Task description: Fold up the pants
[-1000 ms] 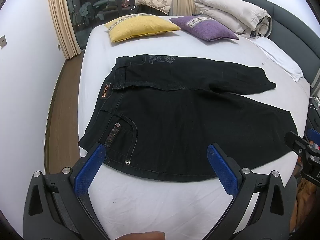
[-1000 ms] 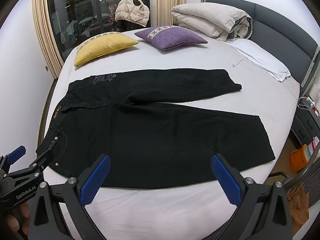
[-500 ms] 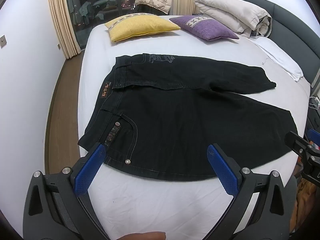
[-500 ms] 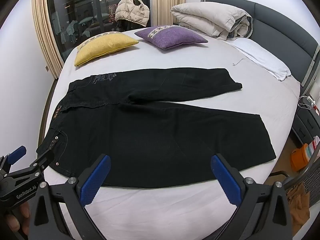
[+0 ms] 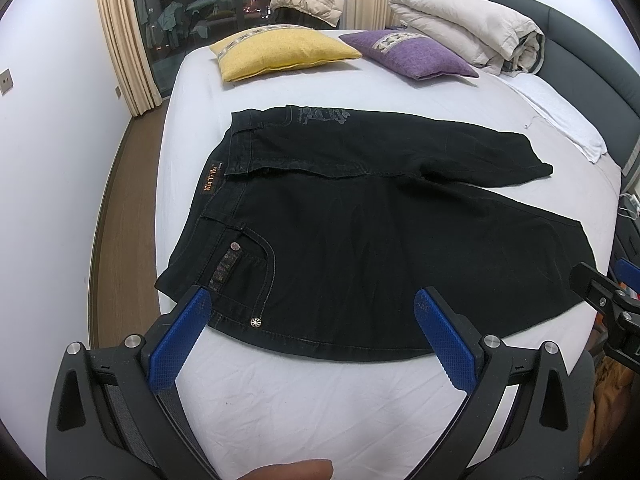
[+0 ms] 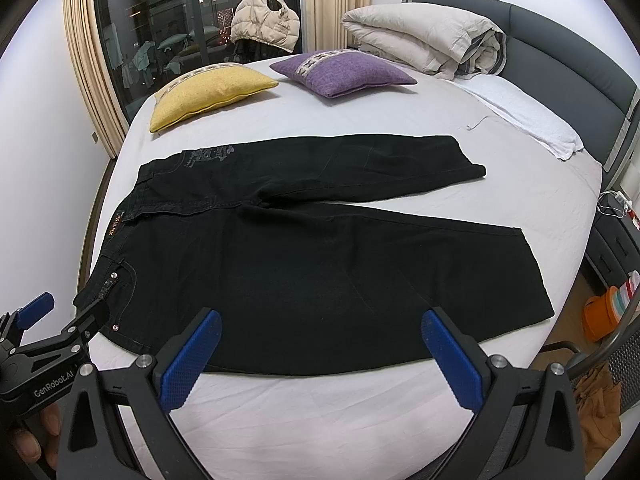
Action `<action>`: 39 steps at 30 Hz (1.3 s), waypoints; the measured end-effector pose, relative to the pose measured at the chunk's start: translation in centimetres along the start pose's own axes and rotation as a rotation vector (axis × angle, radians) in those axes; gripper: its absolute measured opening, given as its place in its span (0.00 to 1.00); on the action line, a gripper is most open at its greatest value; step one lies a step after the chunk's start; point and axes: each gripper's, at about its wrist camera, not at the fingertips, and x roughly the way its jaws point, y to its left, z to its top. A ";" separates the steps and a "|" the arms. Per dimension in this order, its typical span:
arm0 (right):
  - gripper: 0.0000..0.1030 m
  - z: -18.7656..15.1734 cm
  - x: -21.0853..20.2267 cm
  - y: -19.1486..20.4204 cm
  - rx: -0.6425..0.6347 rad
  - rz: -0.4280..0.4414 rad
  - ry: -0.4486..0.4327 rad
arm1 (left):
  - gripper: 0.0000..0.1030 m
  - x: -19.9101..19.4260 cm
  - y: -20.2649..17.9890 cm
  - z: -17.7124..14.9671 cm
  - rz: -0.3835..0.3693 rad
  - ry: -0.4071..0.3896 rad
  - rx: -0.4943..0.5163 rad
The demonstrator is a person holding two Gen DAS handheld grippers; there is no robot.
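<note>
Black jeans (image 5: 360, 240) lie spread flat on the white bed (image 5: 320, 392), waistband to the left, both legs running right; they also show in the right wrist view (image 6: 320, 272). My left gripper (image 5: 312, 340) is open and empty, hovering over the near hem by the front pocket and waist. My right gripper (image 6: 320, 356) is open and empty, hovering over the near edge of the nearer leg. Neither touches the cloth. The left gripper also shows at the left edge of the right wrist view (image 6: 48, 340).
A yellow pillow (image 5: 280, 52) and a purple pillow (image 5: 408, 54) lie at the far side, with a rolled beige duvet (image 5: 468, 36) by the grey headboard (image 5: 592, 48). A white towel (image 6: 528, 120) lies at right. The bed's near edge is just below the grippers.
</note>
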 end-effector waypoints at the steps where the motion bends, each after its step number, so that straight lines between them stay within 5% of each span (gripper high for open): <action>1: 1.00 0.0 0.1 0.0 0.000 0.000 0.001 | 1.00 0.0 0.0 0.0 0.000 0.001 0.000; 10: 1.00 -0.2 0.9 0.3 -0.008 0.013 0.002 | 1.00 0.7 -0.1 -0.1 0.001 -0.018 0.019; 14: 1.00 0.6 1.6 -0.3 -0.041 0.093 -0.018 | 1.00 1.6 1.1 1.4 -0.070 -0.030 0.033; 19: 1.00 3.9 2.9 -1.7 -0.090 0.245 -0.071 | 1.00 5.1 3.6 8.1 -0.234 -0.043 0.115; 25: 0.93 8.6 6.5 -3.1 -0.168 0.342 -0.091 | 1.00 13.4 4.2 19.0 -0.111 -0.001 0.378; 33: 0.76 14.6 14.8 -2.5 -0.374 0.511 -0.043 | 1.00 28.5 5.5 30.2 -0.180 0.189 0.568; 39: 0.70 17.7 20.4 -1.5 -0.449 0.566 -0.003 | 0.62 34.8 5.7 31.5 -0.308 0.337 0.598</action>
